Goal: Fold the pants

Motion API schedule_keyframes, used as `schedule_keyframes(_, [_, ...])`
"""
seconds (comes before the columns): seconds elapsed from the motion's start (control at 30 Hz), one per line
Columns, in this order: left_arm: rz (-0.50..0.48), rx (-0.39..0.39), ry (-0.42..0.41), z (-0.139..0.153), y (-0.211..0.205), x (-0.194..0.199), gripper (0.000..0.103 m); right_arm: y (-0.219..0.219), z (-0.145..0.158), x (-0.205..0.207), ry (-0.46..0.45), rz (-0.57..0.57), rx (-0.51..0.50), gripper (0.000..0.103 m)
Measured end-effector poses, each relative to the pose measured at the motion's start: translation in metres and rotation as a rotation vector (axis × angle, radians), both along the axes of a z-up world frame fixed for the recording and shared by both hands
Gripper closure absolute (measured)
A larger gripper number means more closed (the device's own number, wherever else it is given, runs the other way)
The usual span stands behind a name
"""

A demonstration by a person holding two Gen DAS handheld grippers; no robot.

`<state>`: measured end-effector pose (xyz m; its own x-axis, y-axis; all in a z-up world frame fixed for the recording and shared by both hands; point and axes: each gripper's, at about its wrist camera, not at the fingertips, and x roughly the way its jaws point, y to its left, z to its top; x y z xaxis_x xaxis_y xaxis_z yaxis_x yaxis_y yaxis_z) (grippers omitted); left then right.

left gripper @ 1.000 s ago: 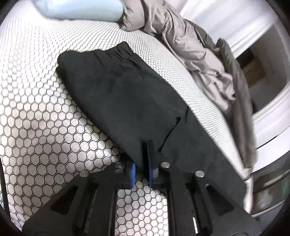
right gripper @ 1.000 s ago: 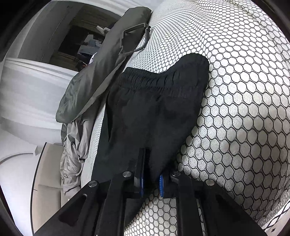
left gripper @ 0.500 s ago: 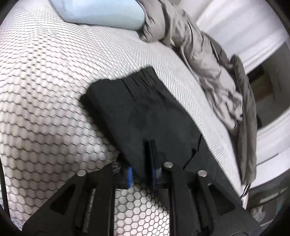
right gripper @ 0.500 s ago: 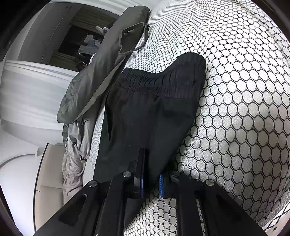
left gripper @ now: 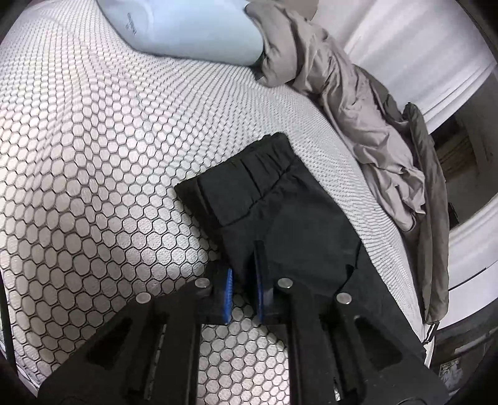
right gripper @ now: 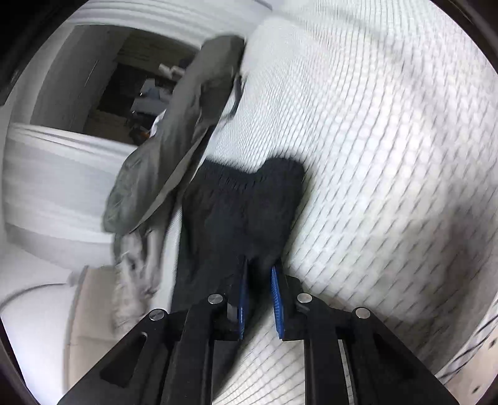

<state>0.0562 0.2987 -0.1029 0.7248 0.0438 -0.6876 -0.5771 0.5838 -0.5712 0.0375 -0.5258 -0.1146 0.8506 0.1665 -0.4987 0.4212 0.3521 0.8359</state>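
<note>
Pants (left gripper: pixel 280 218), black and doubled over, lie on the bed (left gripper: pixel 93 155) beside a grey blanket (left gripper: pixel 358 102) and a pillow (left gripper: pixel 193 28); the left gripper (left gripper: pixel 244 274) pinches their near edge. Blurred right view: the right gripper (right gripper: pixel 260 274), narrowly parted, holds pants (right gripper: pixel 242 212) cloth between its fingers (right gripper: pixel 277 296).

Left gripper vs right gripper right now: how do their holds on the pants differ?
The left gripper pinches the black pants along their edge on the patterned bed cover; the right gripper clamps a bunched, raised end. The left wrist view is sharp, and the right wrist view is motion-blurred. The waistband lies nearer the left gripper than the right gripper. Both are shut on the fabric between blue pads.
</note>
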Motion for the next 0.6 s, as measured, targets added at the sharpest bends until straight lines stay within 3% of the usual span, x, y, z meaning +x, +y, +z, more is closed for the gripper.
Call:
schedule_keyframes(0.07, [0.004,-0.023,-0.005,-0.002,0.001,0.007,0.095,-0.005,-0.009,0.007,-0.005,0.012,0.021,0.1])
schedule_keyframes(0.2, [-0.006,-0.006,0.007,0.003,-0.001,0.003,0.093,-0.004,0.003,-0.005,-0.016,-0.011,-0.03,0.102])
schedule_keyframes(0.3, [-0.001,-0.002,0.035,0.011,-0.003,-0.004,0.089,0.002,0.014,-0.002,0.121,0.006,-0.18,0.093])
schedule_keyframes(0.37, [-0.015,0.008,0.003,0.023,-0.005,-0.017,0.089,0.004,0.021,-0.009,0.126,-0.01,-0.2,0.087])
schedule_keyframes(0.4, [-0.006,0.058,-0.016,0.034,-0.01,-0.023,0.085,0.006,0.027,-0.015,0.133,-0.028,-0.221,0.087])
schedule_keyframes(0.43, [0.002,0.109,-0.02,0.044,-0.015,-0.03,0.081,0.01,0.039,-0.023,0.116,-0.053,-0.273,0.087])
schedule_keyframes(0.5, [-0.011,0.178,-0.057,0.061,-0.03,-0.035,0.053,0.022,0.059,-0.029,0.083,-0.043,-0.355,0.087])
schedule_keyframes(0.53, [-0.031,0.187,-0.08,0.068,-0.038,-0.035,0.049,0.031,0.069,-0.028,0.06,-0.018,-0.405,0.087])
schedule_keyframes(0.6, [-0.129,0.215,-0.125,0.077,-0.066,-0.025,0.031,0.059,0.086,-0.014,0.022,0.083,-0.502,0.078])
